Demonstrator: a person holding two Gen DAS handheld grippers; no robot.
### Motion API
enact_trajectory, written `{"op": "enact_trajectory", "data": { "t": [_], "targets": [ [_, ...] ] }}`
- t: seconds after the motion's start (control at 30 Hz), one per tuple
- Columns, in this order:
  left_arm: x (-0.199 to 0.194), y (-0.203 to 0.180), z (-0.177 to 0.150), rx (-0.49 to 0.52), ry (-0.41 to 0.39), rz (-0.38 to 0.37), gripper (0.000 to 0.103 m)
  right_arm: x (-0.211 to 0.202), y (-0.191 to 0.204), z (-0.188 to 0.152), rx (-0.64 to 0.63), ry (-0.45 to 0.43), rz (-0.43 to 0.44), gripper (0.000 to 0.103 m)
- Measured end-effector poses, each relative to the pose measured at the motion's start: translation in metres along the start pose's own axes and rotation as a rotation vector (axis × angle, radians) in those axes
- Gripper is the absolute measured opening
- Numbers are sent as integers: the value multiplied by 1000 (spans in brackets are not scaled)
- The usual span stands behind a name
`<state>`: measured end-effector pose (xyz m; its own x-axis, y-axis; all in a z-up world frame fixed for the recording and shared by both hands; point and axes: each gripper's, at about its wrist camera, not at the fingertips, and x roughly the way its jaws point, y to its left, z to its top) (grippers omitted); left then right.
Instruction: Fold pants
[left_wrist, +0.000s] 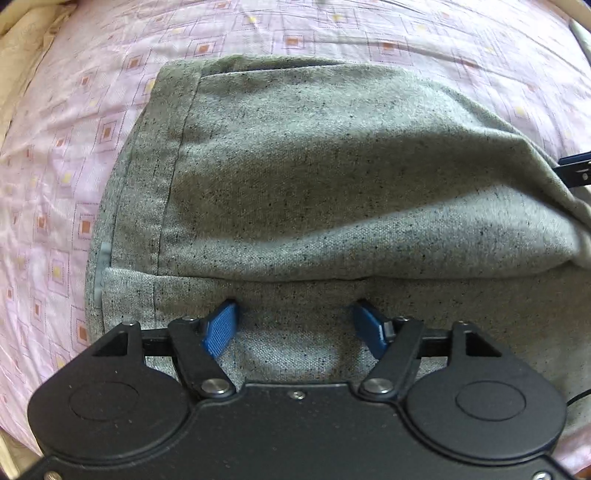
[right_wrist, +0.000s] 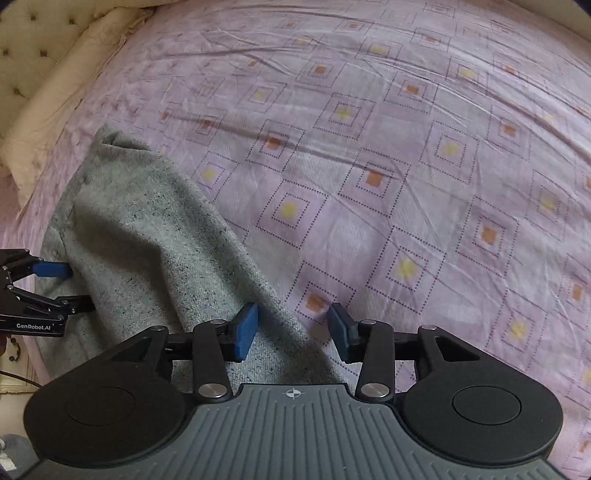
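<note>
Grey speckled pants (left_wrist: 332, 177) lie folded over on the pink patterned bedsheet (left_wrist: 66, 155), one thick layer doubled back on top of another, its rolled edge running across just ahead of the left gripper (left_wrist: 295, 325). That gripper points straight down at the cloth, blue pads (left_wrist: 221, 328) spread wide, the lower layer lying flat between them and nothing pinched: released. At the far right of its view a bit of the other tool pokes in past the pants' raised corner. Over on the right wrist view, the right gripper (right_wrist: 293, 328) hangs tilted above the pants' near edge (right_wrist: 155, 236), jaws apart and gripping nothing, one pad (right_wrist: 245, 332) over grey cloth, the other over bare sheet. A cream pillow (right_wrist: 59, 96) sits at the bed's far left corner, against a tufted headboard (right_wrist: 26, 48).
</note>
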<state>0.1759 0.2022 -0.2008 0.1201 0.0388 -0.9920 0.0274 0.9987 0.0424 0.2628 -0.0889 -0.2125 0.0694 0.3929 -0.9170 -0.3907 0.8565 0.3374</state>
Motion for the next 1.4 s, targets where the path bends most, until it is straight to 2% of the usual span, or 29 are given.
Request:
{"op": "enact_trajectory", "data": {
  "t": [0.03, 0.07, 0.1, 0.17, 0.23, 0.3, 0.37, 0.43, 0.5, 0.7, 0.73, 0.77, 0.8, 0.83, 0.87, 0.9, 1.03, 1.2, 1.3, 1.4],
  "targets": [
    [-3, 3, 2, -16, 8, -16, 69, -2, 1, 0, -13, 0, 26, 19],
    [-8, 8, 4, -43, 19, -31, 65, -4, 3, -1, -30, 19, 73, 4],
    [-16, 13, 9, -77, 22, -57, 60, -6, 6, -3, -50, 32, 95, 3],
    [-38, 21, 22, -149, -12, -132, 62, -19, 24, -14, -141, -25, 49, 3],
    [-55, 24, 43, -195, -52, -184, 71, -35, 42, -27, -200, -82, 14, 3],
    [-61, 22, 70, -223, -61, -225, 75, -51, 61, -43, -239, -153, -17, 3],
    [-56, 18, 96, -233, -28, -279, 75, -65, 78, -57, -277, -213, -47, 3],
    [-45, 3, 116, -237, 39, -324, 76, -73, 99, -76, -356, -243, -87, 3],
    [-33, -9, 129, -231, 97, -327, 76, -76, 118, -89, -431, -254, -123, 3],
    [4, -35, 133, -168, 217, -228, 76, -73, 140, -111, -463, -257, -148, 3],
    [11, -36, 130, -164, 240, -200, 72, -72, 143, -113, -467, -261, -155, 3],
    [14, -39, 127, -167, 255, -166, 64, -72, 144, -114, -462, -261, -156, 3],
    [15, -38, 124, -180, 254, -130, 37, -72, 144, -115, -455, -265, -157, 3],
    [12, -35, 119, -210, 247, -110, 28, -71, 144, -116, -450, -274, -162, 3],
    [3, -28, 112, -254, 218, -134, 26, -70, 145, -118, -451, -280, -167, 3],
    [-8, -21, 103, -289, 181, -163, 18, -73, 146, -120, -454, -287, -171, 3],
    [-64, 2, 54, -348, 49, -205, 14, -95, 150, -135, -461, -334, -155, 3],
    [-116, 18, -13, -392, -54, -223, 14, -113, 159, -163, -497, -340, -106, 3],
    [-119, 26, -61, -449, -66, -229, 14, -108, 164, -180, -520, -294, -75, 3],
    [-99, 26, -99, -483, -46, -212, 14, -94, 169, -194, -537, -234, -57, 3]
  ]
}}
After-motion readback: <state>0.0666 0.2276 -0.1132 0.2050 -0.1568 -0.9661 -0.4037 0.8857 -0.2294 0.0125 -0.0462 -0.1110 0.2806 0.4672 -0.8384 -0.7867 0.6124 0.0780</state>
